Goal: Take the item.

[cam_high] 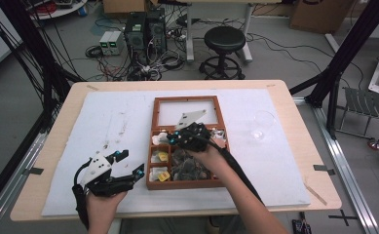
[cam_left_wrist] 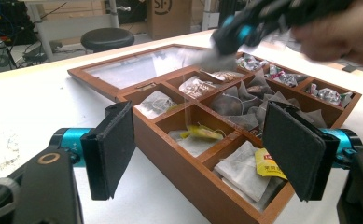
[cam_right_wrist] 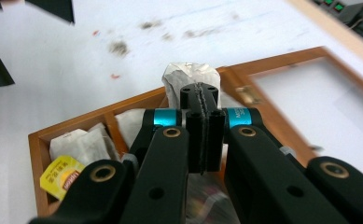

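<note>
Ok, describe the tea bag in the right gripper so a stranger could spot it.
Find the wooden box in the middle of the table. The right gripper hangs above its left compartments, shut on a white tea bag. It alone is off the box; the others lie in compartments.

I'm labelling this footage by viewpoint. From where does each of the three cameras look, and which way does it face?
High view: above the person's side, facing forward and down on the table; both forearms, left claw and right claw show.
Left gripper view: rides the left claw, facing the wooden box between open jaws.
Right gripper view: rides the right claw, looking down at the box past jaws shut on a tea bag.
All three share the box; the left gripper view also catches the right claw.
</note>
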A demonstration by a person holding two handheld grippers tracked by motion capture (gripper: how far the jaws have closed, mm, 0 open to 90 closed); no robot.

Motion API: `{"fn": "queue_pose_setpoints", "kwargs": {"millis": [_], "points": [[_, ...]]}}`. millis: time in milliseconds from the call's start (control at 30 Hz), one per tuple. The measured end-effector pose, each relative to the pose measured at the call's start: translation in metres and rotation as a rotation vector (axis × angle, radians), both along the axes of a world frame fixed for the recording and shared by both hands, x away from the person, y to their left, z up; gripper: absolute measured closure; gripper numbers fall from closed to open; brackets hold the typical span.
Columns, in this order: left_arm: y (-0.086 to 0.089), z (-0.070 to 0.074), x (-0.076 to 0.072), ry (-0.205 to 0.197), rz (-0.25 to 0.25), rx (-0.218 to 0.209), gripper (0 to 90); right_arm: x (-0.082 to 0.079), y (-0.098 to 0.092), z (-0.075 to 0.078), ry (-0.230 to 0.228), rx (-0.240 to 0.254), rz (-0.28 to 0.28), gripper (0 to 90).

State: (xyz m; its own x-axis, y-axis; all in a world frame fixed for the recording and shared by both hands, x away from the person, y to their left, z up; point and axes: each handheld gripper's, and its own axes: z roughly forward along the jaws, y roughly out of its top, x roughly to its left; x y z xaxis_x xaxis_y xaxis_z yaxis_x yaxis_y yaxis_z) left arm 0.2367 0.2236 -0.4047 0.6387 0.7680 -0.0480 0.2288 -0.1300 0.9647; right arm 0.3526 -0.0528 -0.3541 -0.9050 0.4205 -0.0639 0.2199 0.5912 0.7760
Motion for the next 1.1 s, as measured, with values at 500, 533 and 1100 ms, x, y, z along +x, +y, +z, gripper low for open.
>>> {"fn": "queue_pose_setpoints", "kwargs": {"millis": [500, 533, 1100], "points": [[-0.003, -0.001, 0.001, -0.002, -0.007, 0.003, 25.6, 0.002, -0.122, 0.071, -0.1, 0.241, -0.201, 90.0], [-0.004, -0.001, 0.002, -0.001, -0.009, 0.005, 25.5, 0.001, -0.132, 0.076, -0.115, 0.253, -0.221, 90.0], [-0.01, -0.002, 0.002, 0.0, -0.013, 0.01, 25.5, -0.001, -0.235, 0.097, -0.182, 0.288, -0.485, 90.0]]}}
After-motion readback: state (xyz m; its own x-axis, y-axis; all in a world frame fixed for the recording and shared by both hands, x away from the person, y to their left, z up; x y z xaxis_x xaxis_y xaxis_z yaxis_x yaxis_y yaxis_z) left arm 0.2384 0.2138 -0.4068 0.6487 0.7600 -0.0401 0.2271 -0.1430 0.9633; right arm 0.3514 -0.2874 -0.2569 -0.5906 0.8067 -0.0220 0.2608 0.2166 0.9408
